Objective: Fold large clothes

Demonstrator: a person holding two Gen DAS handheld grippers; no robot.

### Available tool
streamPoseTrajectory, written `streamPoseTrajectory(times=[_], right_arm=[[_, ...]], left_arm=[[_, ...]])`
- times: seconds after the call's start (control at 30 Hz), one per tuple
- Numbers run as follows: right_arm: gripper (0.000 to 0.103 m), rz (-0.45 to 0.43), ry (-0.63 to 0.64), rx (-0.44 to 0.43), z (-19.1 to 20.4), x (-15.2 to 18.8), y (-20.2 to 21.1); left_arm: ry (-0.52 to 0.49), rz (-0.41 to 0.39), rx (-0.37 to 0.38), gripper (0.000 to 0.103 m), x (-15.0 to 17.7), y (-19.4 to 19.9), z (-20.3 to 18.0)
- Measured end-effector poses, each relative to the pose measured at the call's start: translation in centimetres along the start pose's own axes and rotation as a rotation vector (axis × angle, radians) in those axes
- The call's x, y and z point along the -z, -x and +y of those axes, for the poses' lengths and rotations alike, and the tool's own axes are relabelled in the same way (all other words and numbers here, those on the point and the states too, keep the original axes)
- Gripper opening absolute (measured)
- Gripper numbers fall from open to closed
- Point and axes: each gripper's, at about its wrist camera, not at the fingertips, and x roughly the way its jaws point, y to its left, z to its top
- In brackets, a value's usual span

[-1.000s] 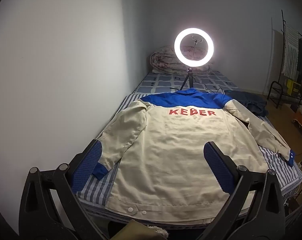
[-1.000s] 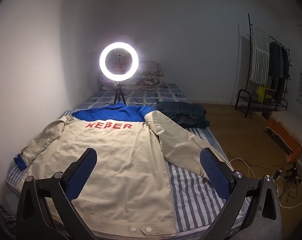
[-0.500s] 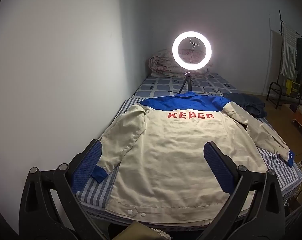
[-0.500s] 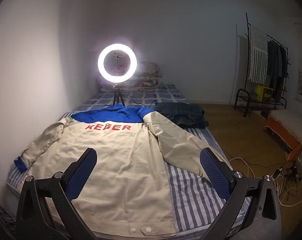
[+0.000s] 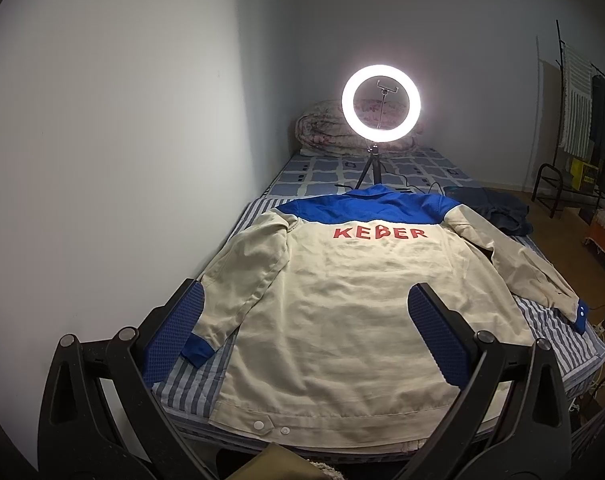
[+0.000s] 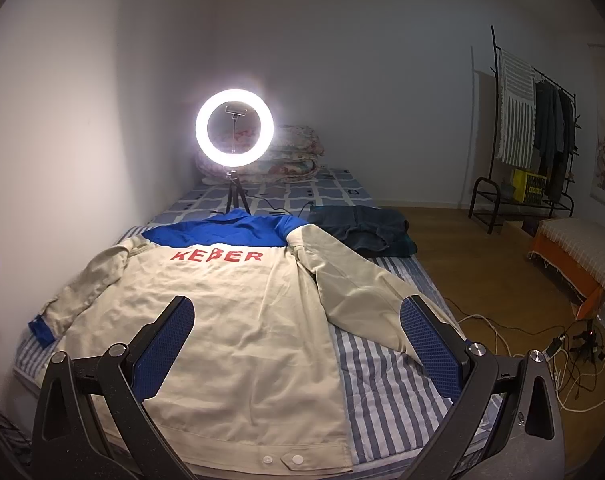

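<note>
A cream jacket (image 5: 342,312) (image 6: 238,320) with a blue yoke and red lettering lies back-up and flat on the striped bed (image 5: 190,384) (image 6: 386,392). Both sleeves are spread out; the left sleeve's blue cuff (image 5: 196,350) lies by the wall side, the right sleeve (image 6: 366,300) reaches toward the bed's floor side. My left gripper (image 5: 304,328) hovers open above the hem near the left sleeve. My right gripper (image 6: 296,336) hovers open above the jacket's right half. Neither holds anything.
A lit ring light on a tripod (image 5: 380,104) (image 6: 234,128) stands on the bed behind the collar. A dark folded garment (image 6: 360,228) lies beside it, rolled bedding (image 5: 326,132) at the head. Wall on the left; clothes rack (image 6: 534,128), cables (image 6: 558,344) and wooden floor on the right.
Both views have drifted slightly: the jacket sits a little lower and nearer in the frames. The jacket lies unchanged and both grippers stay open.
</note>
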Motion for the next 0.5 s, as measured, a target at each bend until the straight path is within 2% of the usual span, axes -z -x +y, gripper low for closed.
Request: streamPoseTrajectory(times=[0.5], right_arm=[[0.102,0.000,0.001,0.000,0.00,-0.05,0.11]], left_arm=[[0.002,-0.003,-0.001,0.103,-0.02,0.06,-0.03]])
